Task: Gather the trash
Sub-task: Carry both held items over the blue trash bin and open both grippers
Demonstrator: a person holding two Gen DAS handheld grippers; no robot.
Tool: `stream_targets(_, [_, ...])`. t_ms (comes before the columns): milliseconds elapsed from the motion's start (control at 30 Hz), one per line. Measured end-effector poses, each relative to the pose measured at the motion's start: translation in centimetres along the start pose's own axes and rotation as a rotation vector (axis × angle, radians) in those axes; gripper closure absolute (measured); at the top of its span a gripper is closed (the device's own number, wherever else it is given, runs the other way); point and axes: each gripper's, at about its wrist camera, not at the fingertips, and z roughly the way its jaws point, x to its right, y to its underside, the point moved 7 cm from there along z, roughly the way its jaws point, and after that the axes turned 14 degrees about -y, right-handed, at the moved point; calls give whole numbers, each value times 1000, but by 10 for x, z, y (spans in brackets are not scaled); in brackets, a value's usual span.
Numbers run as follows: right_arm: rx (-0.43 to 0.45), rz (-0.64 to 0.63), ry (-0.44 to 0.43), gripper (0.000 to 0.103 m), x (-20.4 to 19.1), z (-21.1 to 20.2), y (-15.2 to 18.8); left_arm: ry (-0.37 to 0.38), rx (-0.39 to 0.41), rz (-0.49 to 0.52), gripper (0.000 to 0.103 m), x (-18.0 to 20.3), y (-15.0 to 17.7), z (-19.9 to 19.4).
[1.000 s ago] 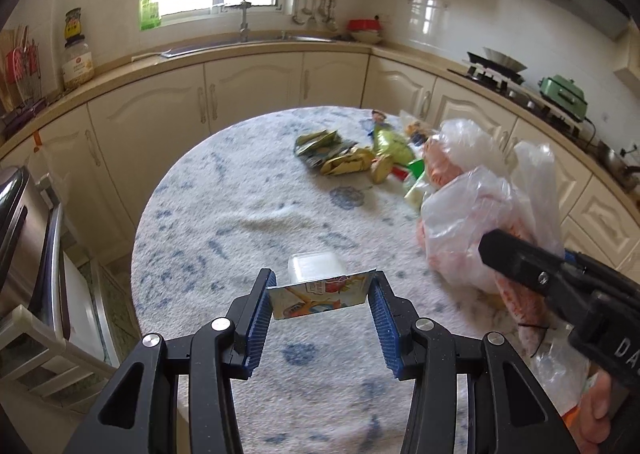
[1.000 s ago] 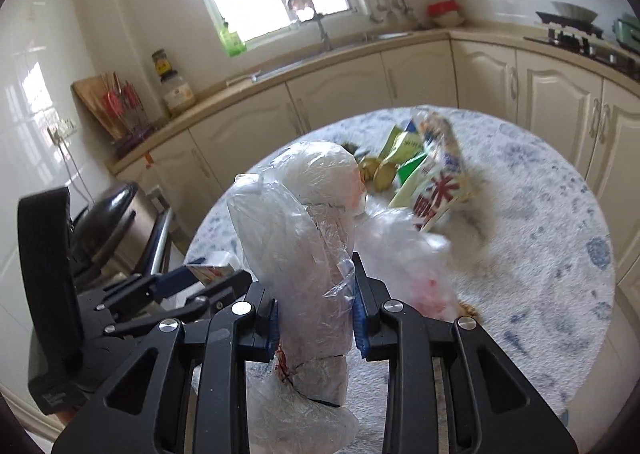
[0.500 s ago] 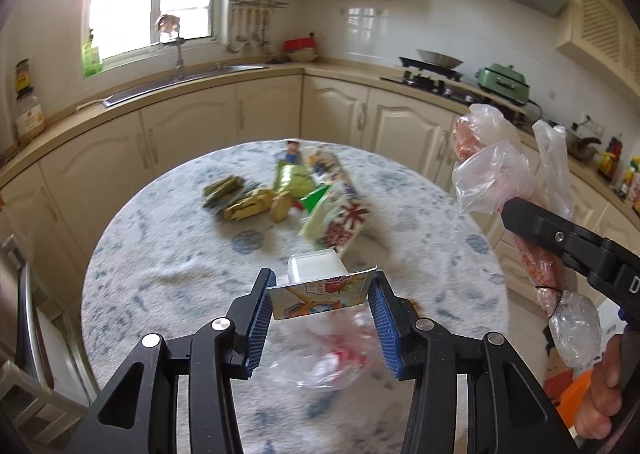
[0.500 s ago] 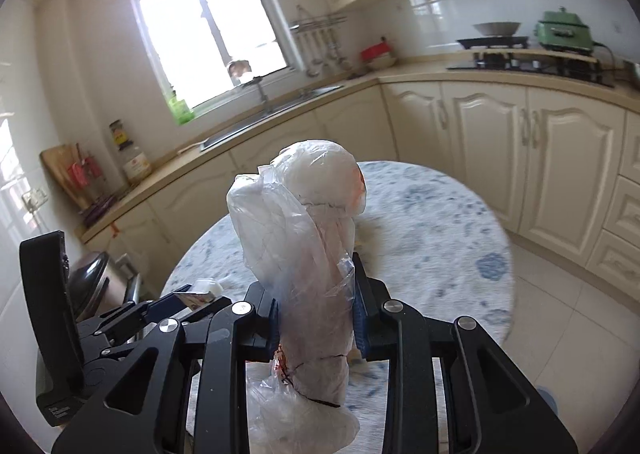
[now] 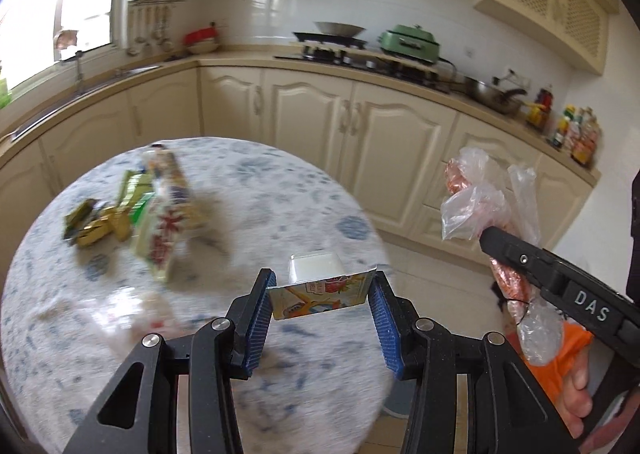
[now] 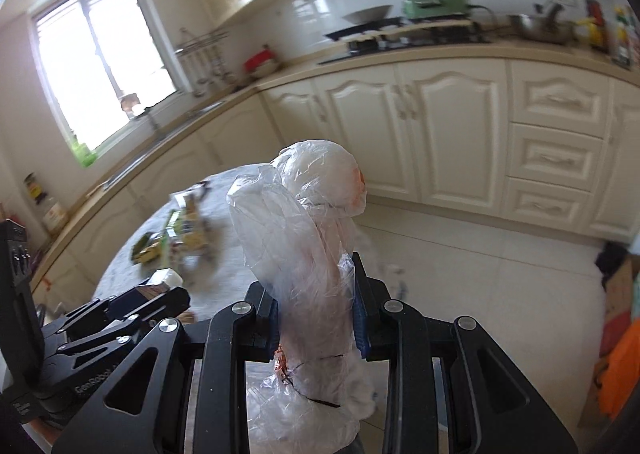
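Note:
My left gripper (image 5: 322,296) is shut on a small white plastic cup with a printed foil lid (image 5: 320,286), held above the near right part of the round table (image 5: 260,181). My right gripper (image 6: 316,314) is shut on a crumpled clear plastic bag with orange-red contents (image 6: 312,230); in the left wrist view the bag (image 5: 484,197) hangs to the right, beyond the table's edge. Several wrappers and snack packets (image 5: 132,213) lie on the table's far left, also seen in the right wrist view (image 6: 172,238). A clear plastic scrap (image 5: 132,318) lies on the table near left.
Cream kitchen cabinets (image 5: 360,133) curve around behind the table, with a stove and green pot (image 5: 408,41) on the counter. Tiled floor (image 6: 480,274) lies to the right of the table. Something grey (image 5: 396,402) shows on the floor under the table's edge. Orange and cardboard items (image 6: 620,334) sit at far right.
Both grippers have swung to the right, carrying the cup and the bag. The table and wrappers have slid left in view; the floor and right-hand cabinets have come into view.

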Motion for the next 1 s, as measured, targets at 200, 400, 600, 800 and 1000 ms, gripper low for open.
stream_targets(200, [13, 106, 141, 75, 65, -26, 13, 106, -49, 108, 60, 64, -4, 31])
stream_targets(400, [-10, 208, 245, 75, 120, -47, 35, 181, -109, 206, 60, 118, -1, 65])
stream_targets(600, [-16, 275, 345, 75, 155, -68, 53, 237, -141, 292, 60, 167, -2, 94])
stream_targets(800, [2, 361, 406, 75, 185, -88, 67, 273, -180, 347, 60, 205, -10, 129])
stream_targets(1000, [-2, 422, 445, 75, 206, -99, 81, 259, -212, 396, 27, 235, -8, 145])
